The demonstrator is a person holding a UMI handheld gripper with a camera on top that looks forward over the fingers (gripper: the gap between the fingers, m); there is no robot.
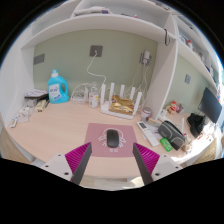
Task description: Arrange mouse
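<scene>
Black, smooth-shelled mouse (113, 138) sits centred on the pink mouse pad (97, 134), lower middle of frame, just ahead of the wide-open, empty gripper (112, 160); likely light, rigid, slippery, best pinched across its flanks

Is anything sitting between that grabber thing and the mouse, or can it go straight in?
Nothing visible blocks it. The mouse lies on a pink mousepad just ahead of the open tool, with only bare pad and desk between them.
</scene>
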